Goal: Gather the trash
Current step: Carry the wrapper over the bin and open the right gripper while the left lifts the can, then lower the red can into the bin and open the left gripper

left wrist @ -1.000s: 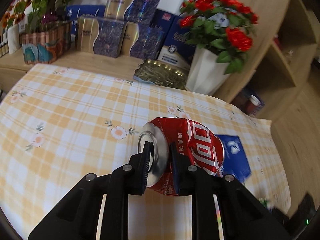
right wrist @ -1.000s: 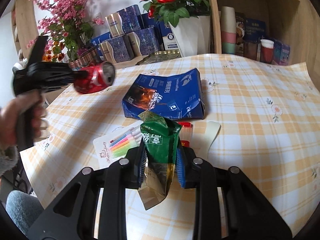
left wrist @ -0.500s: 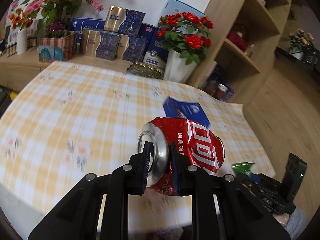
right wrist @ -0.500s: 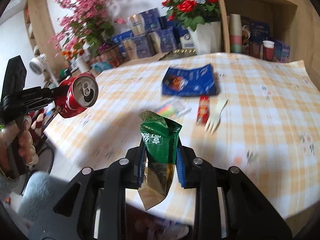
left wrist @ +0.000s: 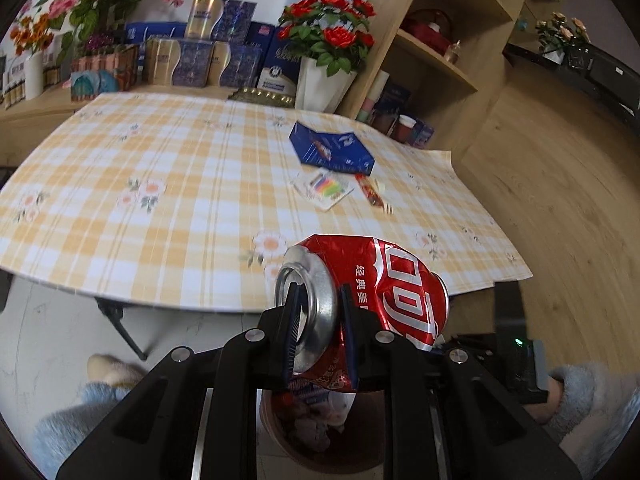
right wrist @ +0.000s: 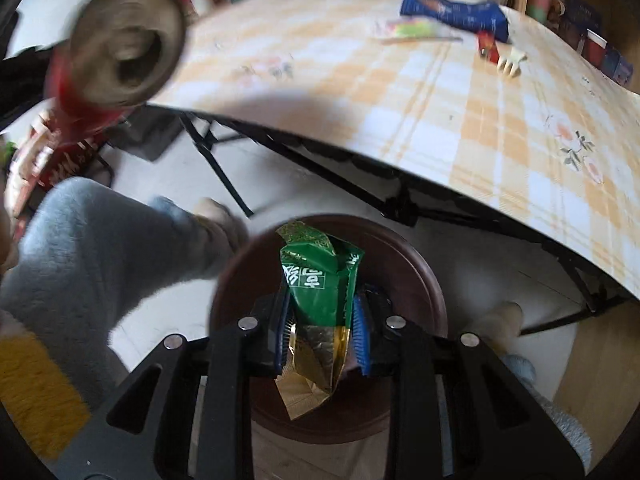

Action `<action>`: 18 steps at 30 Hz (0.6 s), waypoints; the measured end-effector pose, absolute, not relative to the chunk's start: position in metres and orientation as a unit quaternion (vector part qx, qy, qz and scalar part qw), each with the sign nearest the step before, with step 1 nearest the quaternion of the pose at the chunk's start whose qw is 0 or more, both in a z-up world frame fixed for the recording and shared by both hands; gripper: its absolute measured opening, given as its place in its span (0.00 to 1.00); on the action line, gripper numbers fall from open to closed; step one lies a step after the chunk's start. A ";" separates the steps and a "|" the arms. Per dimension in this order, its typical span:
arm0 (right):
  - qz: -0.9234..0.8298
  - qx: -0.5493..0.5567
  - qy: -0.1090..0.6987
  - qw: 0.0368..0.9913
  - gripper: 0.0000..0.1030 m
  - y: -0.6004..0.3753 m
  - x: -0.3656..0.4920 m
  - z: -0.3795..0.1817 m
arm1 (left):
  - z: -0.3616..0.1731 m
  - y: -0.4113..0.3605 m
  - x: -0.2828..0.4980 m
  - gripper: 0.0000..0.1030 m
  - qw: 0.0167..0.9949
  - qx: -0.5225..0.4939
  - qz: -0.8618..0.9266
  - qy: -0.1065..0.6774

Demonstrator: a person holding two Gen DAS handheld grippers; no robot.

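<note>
My left gripper (left wrist: 318,300) is shut on the rim of a crushed red soda can (left wrist: 384,292), held off the table's front edge above a brown round trash bin (left wrist: 320,460) with wrappers inside. The can shows blurred at upper left in the right wrist view (right wrist: 120,52). My right gripper (right wrist: 320,312) is shut on a green and gold snack wrapper (right wrist: 318,292), held straight over the open bin (right wrist: 424,280) on the floor.
On the yellow checked table (left wrist: 180,184) lie a blue packet (left wrist: 332,150), a card of coloured markers (left wrist: 324,188), a red stick wrapper (left wrist: 370,194) and a small fork (right wrist: 510,62). Black table legs (right wrist: 224,176), slippered feet and wooden shelves (left wrist: 436,48) surround the bin.
Both grippers have pulled back off the table and dropped low. The right one now points down over the bin with the wrapper; the left holds the can above the bin.
</note>
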State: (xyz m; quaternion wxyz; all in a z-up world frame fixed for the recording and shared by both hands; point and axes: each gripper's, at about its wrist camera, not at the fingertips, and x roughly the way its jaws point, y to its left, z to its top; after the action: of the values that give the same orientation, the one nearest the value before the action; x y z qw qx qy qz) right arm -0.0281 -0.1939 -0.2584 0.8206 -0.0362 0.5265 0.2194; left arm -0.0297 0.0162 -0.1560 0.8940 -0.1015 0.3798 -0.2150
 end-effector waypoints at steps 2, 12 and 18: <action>0.219 -0.023 0.534 0.817 0.28 -0.191 -0.024 -0.263 | -0.159 0.021 -0.033 0.19 0.894 -0.106 -0.210 0.381; 0.195 0.033 0.564 0.802 0.32 -0.189 -0.007 -0.281 | -0.159 0.036 -0.042 0.19 0.899 -0.106 -0.198 0.376; 0.201 0.039 0.546 0.812 0.56 -0.192 -0.007 -0.272 | -0.162 0.034 -0.042 0.19 0.897 -0.108 -0.203 0.378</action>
State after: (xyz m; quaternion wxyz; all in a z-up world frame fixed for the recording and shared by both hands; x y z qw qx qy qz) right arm -0.0070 -0.1917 -0.2716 0.8123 0.0391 0.5461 0.2012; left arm -0.0424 0.0343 -0.1622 0.8969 -0.1077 0.3779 -0.2029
